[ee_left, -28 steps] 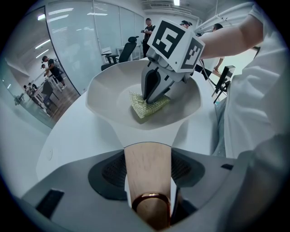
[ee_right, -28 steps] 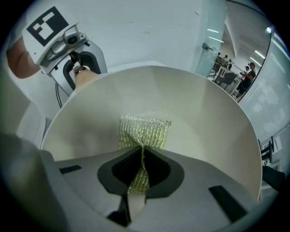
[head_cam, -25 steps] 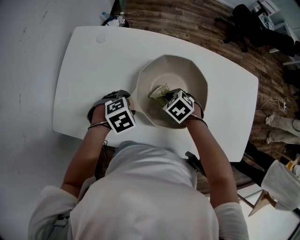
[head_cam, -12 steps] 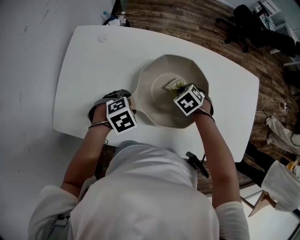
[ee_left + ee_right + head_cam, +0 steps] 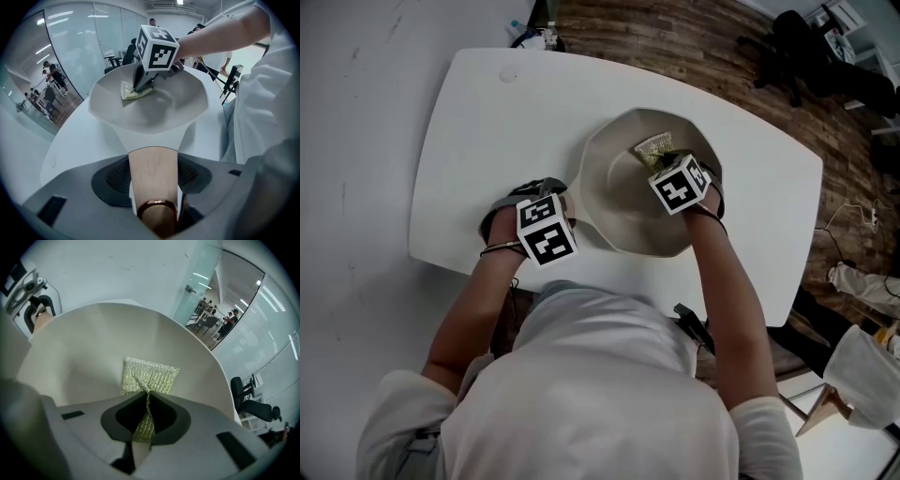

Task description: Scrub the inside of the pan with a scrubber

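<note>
**A:** So where does the pan [image 5: 619, 211] sit, and what's in it?

**B:** It sits on the white table [image 5: 478, 131], toward the person's edge, with its wooden handle [image 5: 153, 185] pointing at them. The yellow-green mesh scrubber [image 5: 149, 373] is pressed against the inside, at the far side where the floor meets the sloping wall.

**A:** Who's got what?

**B:** The right gripper [image 5: 146, 397] has its jaws pinched together on the scrubber's gathered near end. The left gripper [image 5: 153, 161] is clamped on the handle, both pads against the wood, steadying the pan.

**A:** Which step, then?

**B:** I'd judge the scrubbing is under way, mid-stroke at the far side. The next stroke calls for drawing the scrubber back across the floor or round the wall with downward pressure. The left grip has to stop the pan sliding or turning. The near wall looks like ground to cover, though no dirt shows to judge by.

**A:** What does each view add?

**B:** The head view gives the layout, but the marker cubes [image 5: 679, 186] hide both sets of jaws.
- **Left gripper view:** only this one shows the clamp on the handle and the copper-coloured ring [image 5: 157, 213] at its end. It also shows the scrubber from the side, under the right gripper's cube.
- **Right gripper view:** only this one shows the pinch itself, with the mesh bunched between the pads and fanned out ahead.
</note>
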The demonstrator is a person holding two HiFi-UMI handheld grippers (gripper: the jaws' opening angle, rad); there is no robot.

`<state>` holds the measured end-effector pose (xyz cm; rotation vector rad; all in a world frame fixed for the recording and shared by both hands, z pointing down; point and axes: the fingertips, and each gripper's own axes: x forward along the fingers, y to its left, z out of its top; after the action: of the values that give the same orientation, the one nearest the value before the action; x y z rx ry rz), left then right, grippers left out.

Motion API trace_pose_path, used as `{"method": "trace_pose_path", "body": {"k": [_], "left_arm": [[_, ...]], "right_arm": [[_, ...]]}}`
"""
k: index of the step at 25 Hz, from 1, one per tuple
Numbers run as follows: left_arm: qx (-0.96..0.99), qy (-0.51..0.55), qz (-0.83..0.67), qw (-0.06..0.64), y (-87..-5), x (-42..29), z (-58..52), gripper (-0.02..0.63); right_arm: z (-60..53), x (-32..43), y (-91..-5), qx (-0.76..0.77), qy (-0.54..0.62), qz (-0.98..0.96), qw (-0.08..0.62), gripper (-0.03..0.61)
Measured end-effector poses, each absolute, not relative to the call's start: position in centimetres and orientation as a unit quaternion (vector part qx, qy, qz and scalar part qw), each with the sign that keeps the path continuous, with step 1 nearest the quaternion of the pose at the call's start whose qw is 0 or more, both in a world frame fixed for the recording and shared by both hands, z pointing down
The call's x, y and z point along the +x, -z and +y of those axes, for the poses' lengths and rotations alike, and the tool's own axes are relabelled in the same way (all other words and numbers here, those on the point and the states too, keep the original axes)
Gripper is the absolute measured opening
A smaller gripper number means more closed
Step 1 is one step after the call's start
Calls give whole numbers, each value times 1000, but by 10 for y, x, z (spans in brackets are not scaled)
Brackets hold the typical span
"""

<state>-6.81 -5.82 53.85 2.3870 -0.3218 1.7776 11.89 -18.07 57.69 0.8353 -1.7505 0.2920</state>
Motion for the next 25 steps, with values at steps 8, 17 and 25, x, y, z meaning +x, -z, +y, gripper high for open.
{"method": "trace_pose_path", "body": {"k": [8,17,25], "left_arm": [[800,-588,-97,69,-540,-66,-55,259],[798,-591,-95,67,-541,-66,-55,259],[796,-593,-95,68,-541,-66,-55,259]], "right_arm": [[-198,92,-574,380,-126,-779,482,37],[-192,45,-572,345,-119,-817,446,37],[-169,16,-572,278,-137,-848,429,38]]}}
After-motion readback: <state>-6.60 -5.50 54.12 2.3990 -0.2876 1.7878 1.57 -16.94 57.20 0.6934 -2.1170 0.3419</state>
